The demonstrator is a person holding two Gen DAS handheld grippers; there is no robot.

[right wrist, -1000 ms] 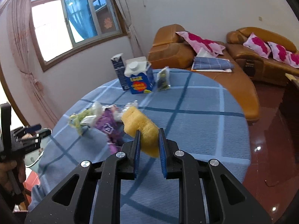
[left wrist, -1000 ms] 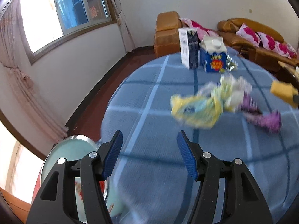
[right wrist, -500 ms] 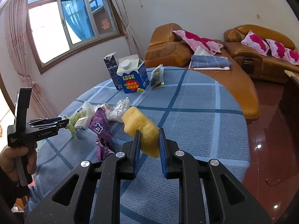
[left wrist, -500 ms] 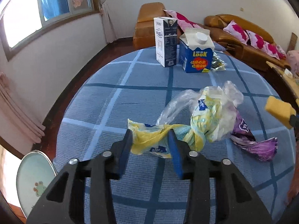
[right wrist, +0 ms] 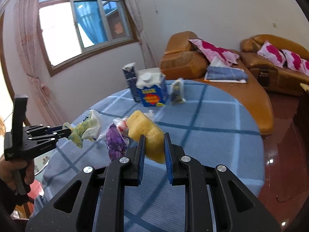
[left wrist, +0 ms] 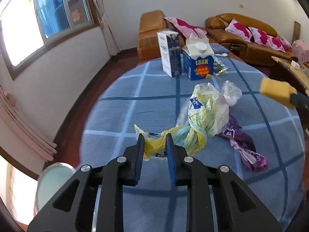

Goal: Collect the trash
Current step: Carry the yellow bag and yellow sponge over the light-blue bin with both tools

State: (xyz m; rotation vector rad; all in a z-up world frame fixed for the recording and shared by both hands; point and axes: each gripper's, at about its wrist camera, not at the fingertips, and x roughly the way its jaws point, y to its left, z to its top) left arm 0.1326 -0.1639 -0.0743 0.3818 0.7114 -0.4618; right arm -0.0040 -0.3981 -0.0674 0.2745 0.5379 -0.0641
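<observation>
Left wrist: left gripper [left wrist: 155, 145] jaws now clamped on yellow bag [left wrist: 193, 133]; right gripper [right wrist: 154, 147] unchanged, gripping sponge [right wrist: 146, 133].

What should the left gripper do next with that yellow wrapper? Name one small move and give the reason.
Probably lift it straight up. The left gripper has its jaws closed on the twisted end of the yellow wrapper, whose bulk lies on the blue tablecloth against the purple wrapper. The right gripper already holds the yellow sponge, so it cannot help.
</observation>
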